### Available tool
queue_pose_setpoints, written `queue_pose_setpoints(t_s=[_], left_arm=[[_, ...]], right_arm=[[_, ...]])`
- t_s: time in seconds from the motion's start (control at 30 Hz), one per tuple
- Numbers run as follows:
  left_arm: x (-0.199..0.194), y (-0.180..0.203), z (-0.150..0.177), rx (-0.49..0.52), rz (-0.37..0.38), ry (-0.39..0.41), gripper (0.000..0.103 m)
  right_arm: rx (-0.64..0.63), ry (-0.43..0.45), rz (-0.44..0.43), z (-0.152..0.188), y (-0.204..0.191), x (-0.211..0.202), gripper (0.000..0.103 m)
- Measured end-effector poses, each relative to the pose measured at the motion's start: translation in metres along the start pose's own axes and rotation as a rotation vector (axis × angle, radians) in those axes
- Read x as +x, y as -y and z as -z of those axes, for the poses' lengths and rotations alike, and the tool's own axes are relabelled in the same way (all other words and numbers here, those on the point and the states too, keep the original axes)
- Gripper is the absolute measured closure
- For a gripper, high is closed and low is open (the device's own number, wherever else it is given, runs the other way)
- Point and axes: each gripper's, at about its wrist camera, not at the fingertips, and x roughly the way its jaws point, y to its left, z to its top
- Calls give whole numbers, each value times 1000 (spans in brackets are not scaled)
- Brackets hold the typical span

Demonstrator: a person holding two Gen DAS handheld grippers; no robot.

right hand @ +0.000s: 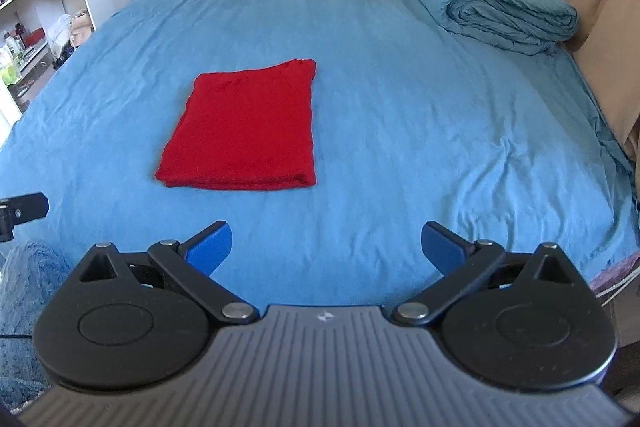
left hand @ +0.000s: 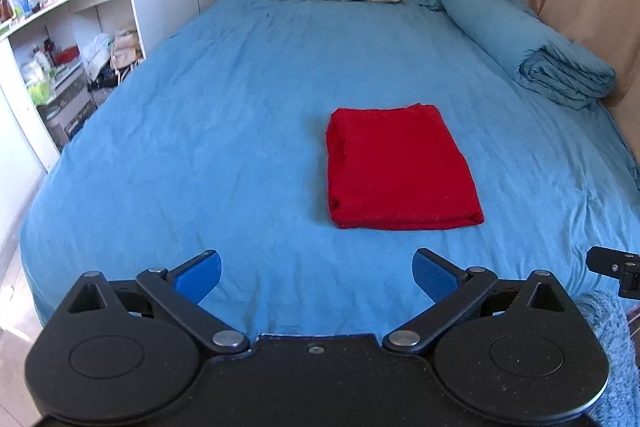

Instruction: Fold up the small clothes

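The shelf unit (left hand: 60,75) beside the bed (left hand: 240,107) holds cluttered bottles and bags. A red garment (left hand: 396,171), folded into a neat rectangle, lies ahead of both spread, empty pairs of fingers: right of the left gripper (left hand: 316,269), left of the right gripper (right hand: 326,245).

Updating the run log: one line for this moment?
red garment: folded flat on blue bedsheet | left gripper: open, empty | right gripper: open, empty | neither touches garment
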Motion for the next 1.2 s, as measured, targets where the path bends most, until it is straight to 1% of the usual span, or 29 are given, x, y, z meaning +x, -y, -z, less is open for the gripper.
queue_pose_setpoints(t_s=[0.13, 0.47, 0.63, 1.2], left_arm=[[-5, 3, 1, 21, -10, 23, 0], [-11, 2, 2, 37, -14, 54, 0], [-11, 0, 2, 23, -5, 58, 0], [-14, 1, 3, 31, -8, 73, 0]], right_arm=[[0, 4, 7, 5, -2, -3, 0], [8, 17, 12, 10, 0, -10, 0], [13, 20, 11, 10, 1, -11, 0], [20, 21, 7, 9, 1, -13, 0]])
